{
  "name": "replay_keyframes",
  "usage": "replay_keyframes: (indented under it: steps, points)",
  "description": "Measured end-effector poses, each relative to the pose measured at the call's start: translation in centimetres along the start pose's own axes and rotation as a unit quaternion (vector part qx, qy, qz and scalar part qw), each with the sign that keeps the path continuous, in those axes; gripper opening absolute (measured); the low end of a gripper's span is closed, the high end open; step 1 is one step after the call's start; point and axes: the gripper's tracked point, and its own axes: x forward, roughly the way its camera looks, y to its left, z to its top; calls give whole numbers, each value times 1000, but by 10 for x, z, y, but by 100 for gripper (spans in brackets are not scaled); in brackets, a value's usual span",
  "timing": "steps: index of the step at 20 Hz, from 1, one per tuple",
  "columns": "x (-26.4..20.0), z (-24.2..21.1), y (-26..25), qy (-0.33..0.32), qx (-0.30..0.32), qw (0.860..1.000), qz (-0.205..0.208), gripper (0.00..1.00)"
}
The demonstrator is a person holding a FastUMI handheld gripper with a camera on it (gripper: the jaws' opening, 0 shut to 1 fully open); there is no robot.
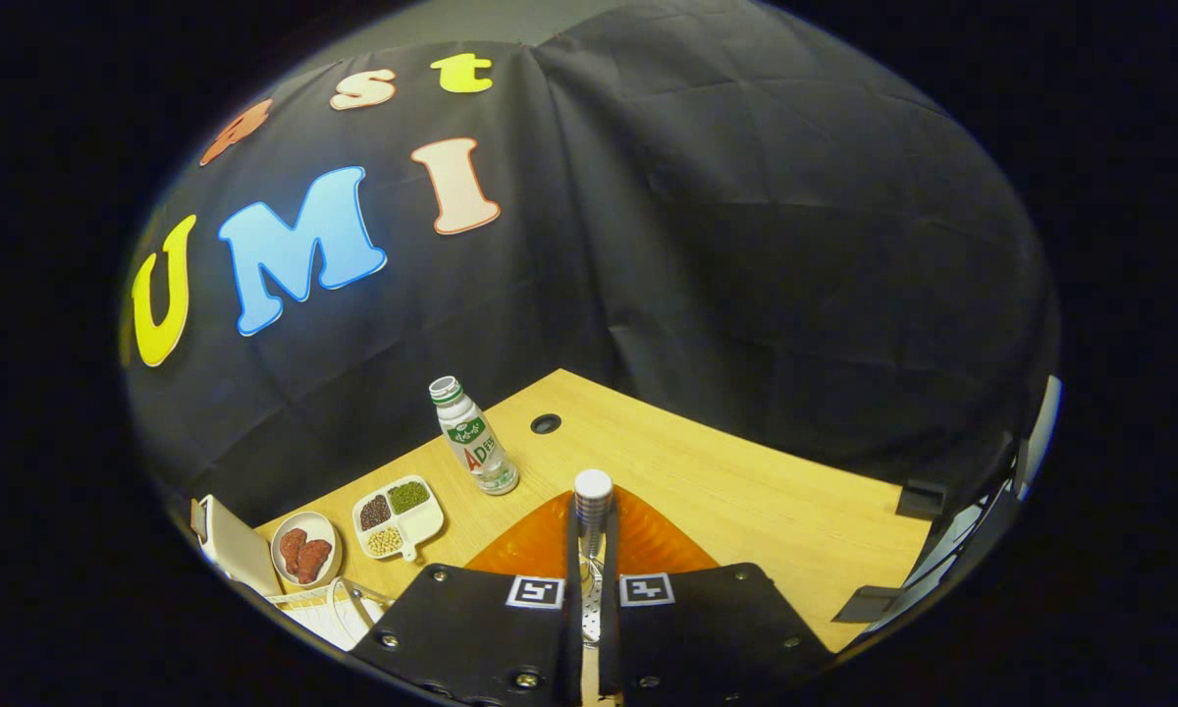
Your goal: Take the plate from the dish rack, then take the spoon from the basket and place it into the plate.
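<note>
My gripper (590,589) is shut on the spoon (592,511). Both black fingers press on it, and its silvery handle with a white end stands up between them. A perforated metal part of the spoon shows lower down in the narrow gap. The orange ribbed plate (648,545) lies flat on the wooden table just beyond the fingers, under the spoon, partly hidden by them. To the left of the fingers sits the white wire basket (326,607).
A white bottle with a green label (473,437) stands beyond the plate to the left. A white divided dish of beans (399,516) and a small bowl of red pieces (305,552) lie near a white rack part (228,548). A cable hole (546,423) marks the table's (766,501) far corner.
</note>
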Motion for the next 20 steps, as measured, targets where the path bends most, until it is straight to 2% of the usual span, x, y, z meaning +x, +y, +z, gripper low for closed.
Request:
replay_keyframes:
  steps: [5,10,15,20]
  points:
    - [-46,18,15,-29,-44,999,10,6]
    - [-96,-5,48,-30,-105,993,51,6]
    - [-154,-56,94,-10,-162,978,130,6]
    - [-220,-112,129,16,-207,955,213,7]
